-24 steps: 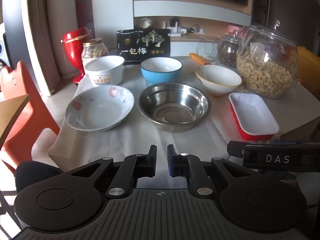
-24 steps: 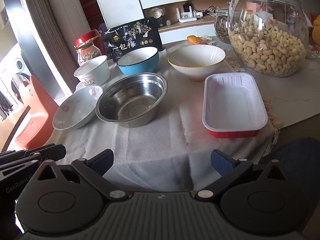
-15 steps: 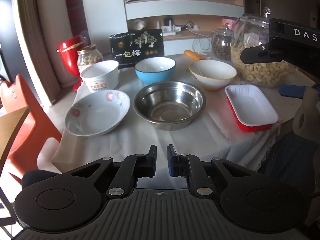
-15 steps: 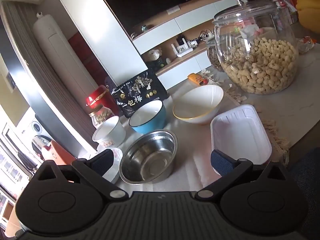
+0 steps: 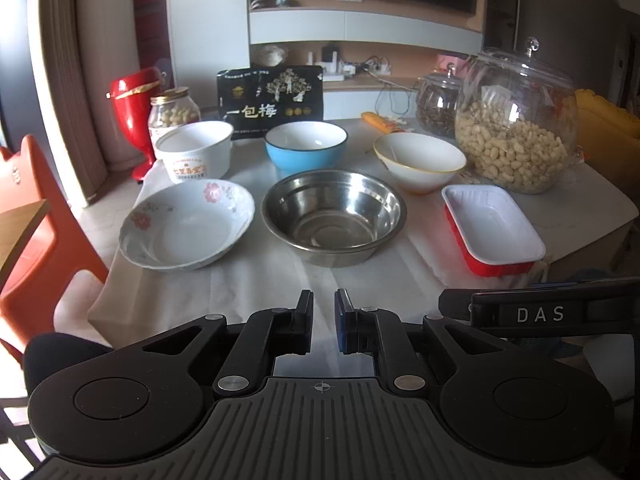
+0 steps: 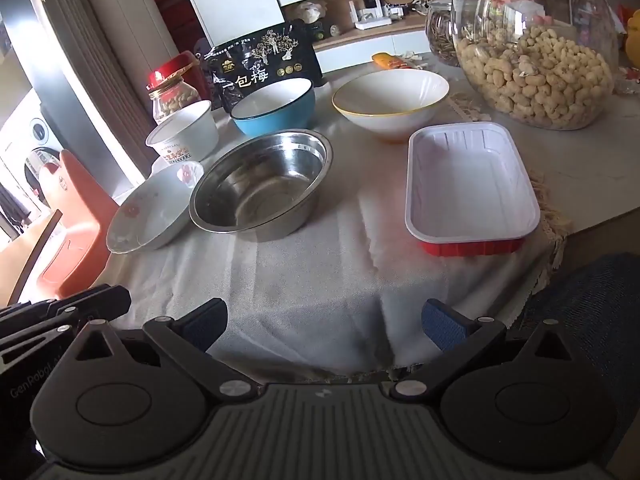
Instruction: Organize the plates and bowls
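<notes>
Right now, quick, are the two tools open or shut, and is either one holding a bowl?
Left tool: nearly shut, a narrow gap, holding nothing.
Right tool: wide open, holding nothing.

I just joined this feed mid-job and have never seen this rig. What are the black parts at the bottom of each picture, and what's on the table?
Each picture comes from a camera on a hand-held gripper a person carries, looking forward along its two fingers. The left hand-held gripper has its fingers nearly together, holding nothing. The right hand-held gripper is wide open, also empty. On the cloth-covered table sit a steel bowl, a floral plate, a blue bowl, a white bowl, a paper cup and a red tray. Jars of nuts stand behind.
</notes>
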